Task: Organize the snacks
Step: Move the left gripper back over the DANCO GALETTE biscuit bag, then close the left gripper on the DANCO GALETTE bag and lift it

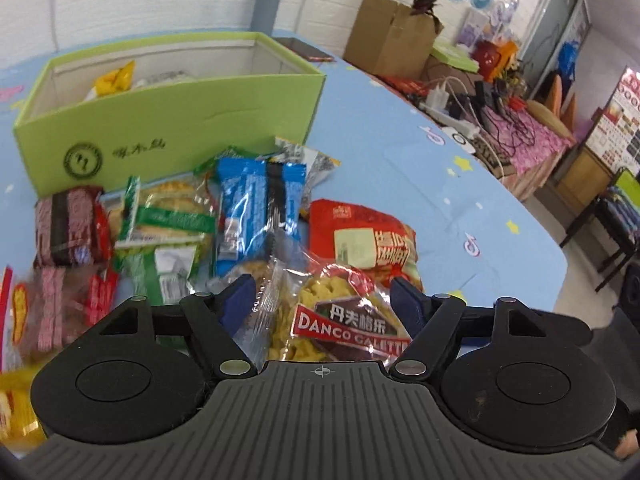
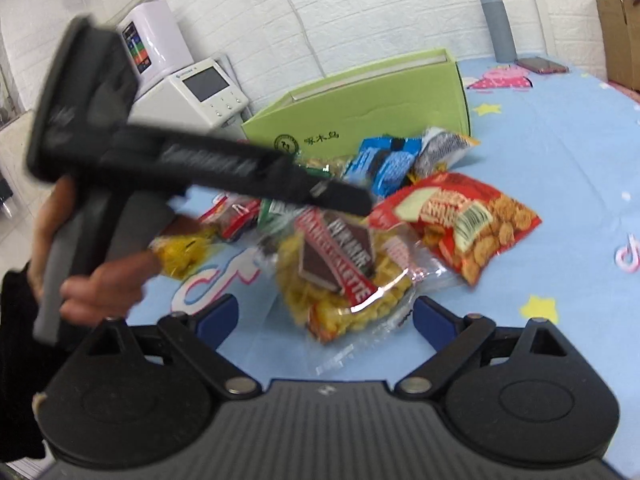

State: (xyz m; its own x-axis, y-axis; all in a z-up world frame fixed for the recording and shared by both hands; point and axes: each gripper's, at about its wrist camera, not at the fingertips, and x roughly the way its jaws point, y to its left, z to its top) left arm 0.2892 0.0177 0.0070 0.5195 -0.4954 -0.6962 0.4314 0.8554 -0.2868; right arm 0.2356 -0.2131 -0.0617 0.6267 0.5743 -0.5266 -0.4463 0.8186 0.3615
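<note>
One green box (image 1: 172, 120) stands at the back of the blue surface (image 1: 440, 184), one yellow packet (image 1: 114, 82) showing inside. In front lies a heap: one blue cookie pack (image 1: 256, 208), one red cracker bag (image 1: 360, 240), two dark red bars (image 1: 68, 228). The left gripper (image 1: 324, 296) has its jaws spread around the Danco Galette bag (image 1: 340, 320). The right gripper (image 2: 324, 316) hovers nearby, jaws wide apart, holding nothing.
</note>
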